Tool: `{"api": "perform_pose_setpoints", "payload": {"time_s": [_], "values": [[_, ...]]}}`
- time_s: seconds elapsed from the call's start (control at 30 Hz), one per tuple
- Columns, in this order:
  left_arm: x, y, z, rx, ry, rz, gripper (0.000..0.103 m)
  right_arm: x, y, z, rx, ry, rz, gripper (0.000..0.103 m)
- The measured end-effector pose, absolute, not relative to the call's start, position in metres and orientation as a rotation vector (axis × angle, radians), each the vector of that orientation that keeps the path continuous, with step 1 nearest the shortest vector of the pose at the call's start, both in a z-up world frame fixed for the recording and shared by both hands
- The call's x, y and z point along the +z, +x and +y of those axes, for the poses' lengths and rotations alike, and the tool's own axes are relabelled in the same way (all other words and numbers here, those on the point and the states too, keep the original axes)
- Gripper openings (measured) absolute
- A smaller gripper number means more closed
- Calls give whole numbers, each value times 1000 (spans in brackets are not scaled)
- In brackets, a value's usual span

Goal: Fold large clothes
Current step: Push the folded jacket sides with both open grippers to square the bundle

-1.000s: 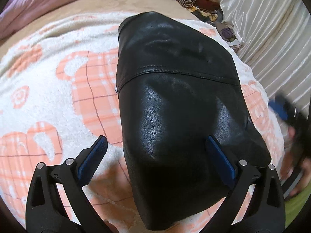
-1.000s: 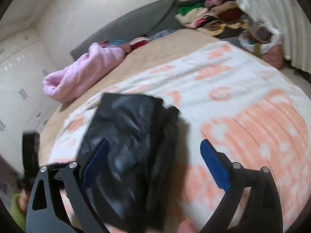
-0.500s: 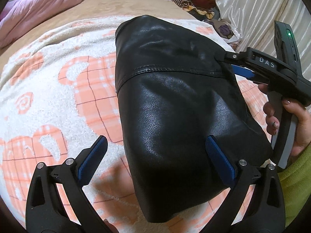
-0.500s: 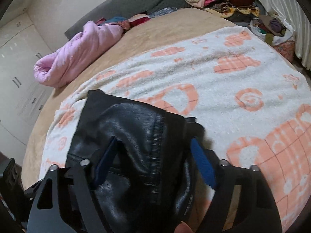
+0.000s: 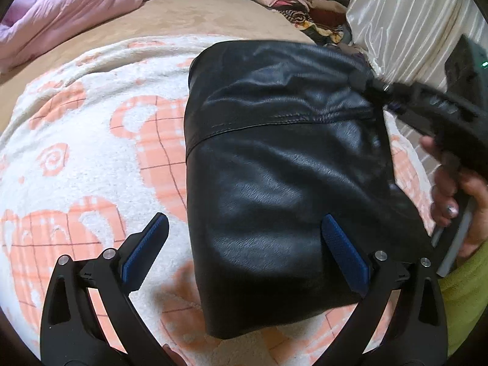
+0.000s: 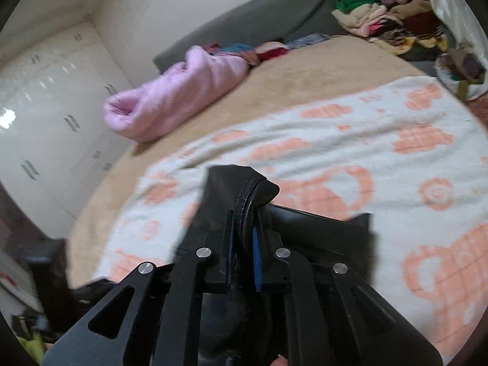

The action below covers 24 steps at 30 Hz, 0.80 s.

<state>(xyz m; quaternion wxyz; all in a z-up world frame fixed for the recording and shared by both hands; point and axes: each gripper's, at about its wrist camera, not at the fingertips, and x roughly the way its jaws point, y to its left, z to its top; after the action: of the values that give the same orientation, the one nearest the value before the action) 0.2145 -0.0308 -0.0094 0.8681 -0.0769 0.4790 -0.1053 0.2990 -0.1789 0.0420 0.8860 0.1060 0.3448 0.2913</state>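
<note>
The black leather jacket (image 5: 283,164), already folded into a thick block, lies on the white-and-orange fleece blanket (image 5: 91,140) spread over the bed, toward the blanket's right edge as the left wrist view shows it. The right gripper (image 6: 243,244) has just closed its jaws, and a rolled, stitched edge of the jacket is pinched between the blue pads. In the left wrist view that same gripper (image 5: 378,91) bites the jacket's far right corner, bunching the leather there. The left gripper (image 5: 244,244) hovers above the near end with its jaws spread wide, one finger over the blanket and the other over the leather, gripping nothing.

To do this fold well, I would judge that the right claw should lift the pinched corner only enough to free it, then carry it across in one smooth arc, since stiff leather will likely spring back or slide. The left claw could press down on or clamp the near end to stop the block from dragging over the fleece.

No brand, label or writing can be read; the lettering on the right gripper's body is too blurred.
</note>
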Motion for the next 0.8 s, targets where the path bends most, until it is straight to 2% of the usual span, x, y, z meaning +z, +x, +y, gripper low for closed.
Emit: {"api": "perform_pose_setpoints", "payload": {"time_s": [0.13, 0.5, 0.63, 0.7, 0.73, 0.77, 0.8], "values": [[-9, 219, -40, -243, -153, 1010, 94, 47, 306, -192, 595, 249, 700, 9], [-31, 230, -86, -312, -90, 1072, 94, -18, 315, -267, 432, 322, 788, 10], [-41, 233, -81, -340, -142, 1092, 95, -48, 318, -275, 356, 324, 839, 24], [-44, 234, -78, -345, -159, 1096, 95, -48, 314, -275, 351, 325, 832, 25], [-45, 234, -76, -345, -166, 1097, 95, -42, 309, -274, 354, 328, 820, 31], [-45, 232, -75, -343, -169, 1095, 95, -38, 305, -274, 346, 329, 817, 50], [-45, 231, -73, -340, -170, 1091, 95, -33, 299, -276, 336, 330, 814, 58]]}}
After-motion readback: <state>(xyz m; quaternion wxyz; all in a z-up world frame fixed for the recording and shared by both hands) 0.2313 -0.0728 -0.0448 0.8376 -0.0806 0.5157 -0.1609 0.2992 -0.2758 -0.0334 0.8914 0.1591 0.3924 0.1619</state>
